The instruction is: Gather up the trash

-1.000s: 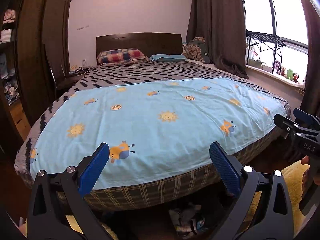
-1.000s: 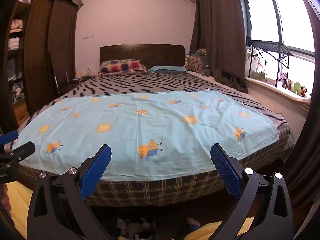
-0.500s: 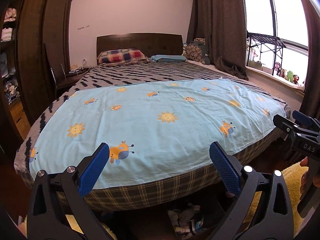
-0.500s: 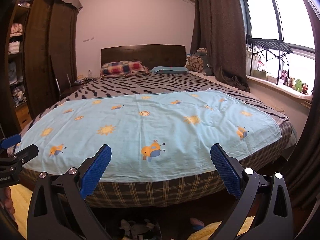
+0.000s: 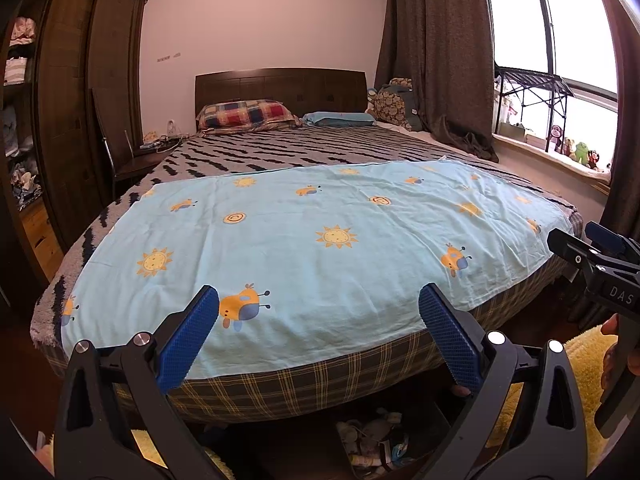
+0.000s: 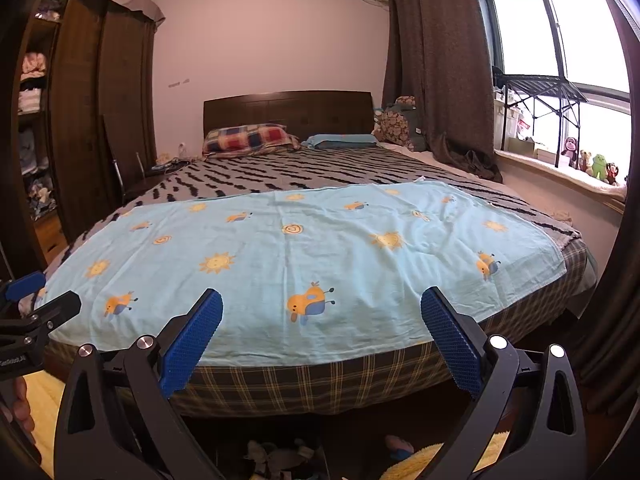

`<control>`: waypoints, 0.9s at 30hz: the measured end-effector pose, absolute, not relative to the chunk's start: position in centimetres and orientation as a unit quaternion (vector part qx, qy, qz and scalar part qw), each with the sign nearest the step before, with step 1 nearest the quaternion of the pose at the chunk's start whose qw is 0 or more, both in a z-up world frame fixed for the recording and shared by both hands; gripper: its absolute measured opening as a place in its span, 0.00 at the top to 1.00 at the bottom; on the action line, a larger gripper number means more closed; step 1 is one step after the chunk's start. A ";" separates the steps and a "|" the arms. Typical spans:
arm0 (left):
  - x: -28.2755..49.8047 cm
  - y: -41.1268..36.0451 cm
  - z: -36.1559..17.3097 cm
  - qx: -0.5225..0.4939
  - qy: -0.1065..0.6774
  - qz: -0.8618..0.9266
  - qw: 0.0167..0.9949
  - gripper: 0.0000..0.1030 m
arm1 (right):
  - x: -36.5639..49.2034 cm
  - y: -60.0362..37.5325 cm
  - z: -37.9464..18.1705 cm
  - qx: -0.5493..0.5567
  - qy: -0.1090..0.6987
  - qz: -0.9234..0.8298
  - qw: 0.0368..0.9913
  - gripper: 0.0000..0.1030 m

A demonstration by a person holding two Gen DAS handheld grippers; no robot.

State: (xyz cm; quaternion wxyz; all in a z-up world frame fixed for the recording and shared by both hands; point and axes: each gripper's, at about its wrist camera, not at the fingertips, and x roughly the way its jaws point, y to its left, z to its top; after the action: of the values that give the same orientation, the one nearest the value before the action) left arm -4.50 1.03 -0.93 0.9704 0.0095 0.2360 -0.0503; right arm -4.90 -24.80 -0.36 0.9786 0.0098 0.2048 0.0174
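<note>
A heap of crumpled paper and wrappers lies low at the foot of the bed, below my left gripper. That gripper is open, nothing between its blue pads. The same heap shows dimly at the bottom edge of the right wrist view, under my right gripper, also open and holding nothing. Whether the heap sits in a dark container or on the floor I cannot tell. The bed's top, a light blue sheet with suns and cartoon animals, carries no loose items. Each gripper shows at the other view's edge: right gripper, left gripper.
The bed fills the middle, with pillows at the headboard. A dark wardrobe and a chair stand left. Curtain and a windowsill with toys are right. A yellow fluffy rug lies on the floor.
Both views have tilted up slightly, so the bed sits a little lower in frame and more of the wall unit shows. Both grippers have stayed open.
</note>
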 end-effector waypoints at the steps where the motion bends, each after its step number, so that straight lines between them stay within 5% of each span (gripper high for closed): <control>1: -4.5 1.0 -0.9 0.008 0.236 -0.051 0.970 0.08 | -4.9 -24.8 -0.4 0.010 0.205 0.018 0.979 0.03; 27: -4.7 0.9 -0.6 0.010 0.228 -0.036 0.973 0.08 | -4.8 -24.8 -0.2 0.013 0.206 0.023 0.978 0.03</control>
State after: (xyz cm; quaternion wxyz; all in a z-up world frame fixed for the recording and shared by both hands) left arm -4.67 0.94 -0.64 0.9730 0.0103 0.2277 -0.0365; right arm -4.82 -24.81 -0.25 0.9782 0.0132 0.2060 0.0234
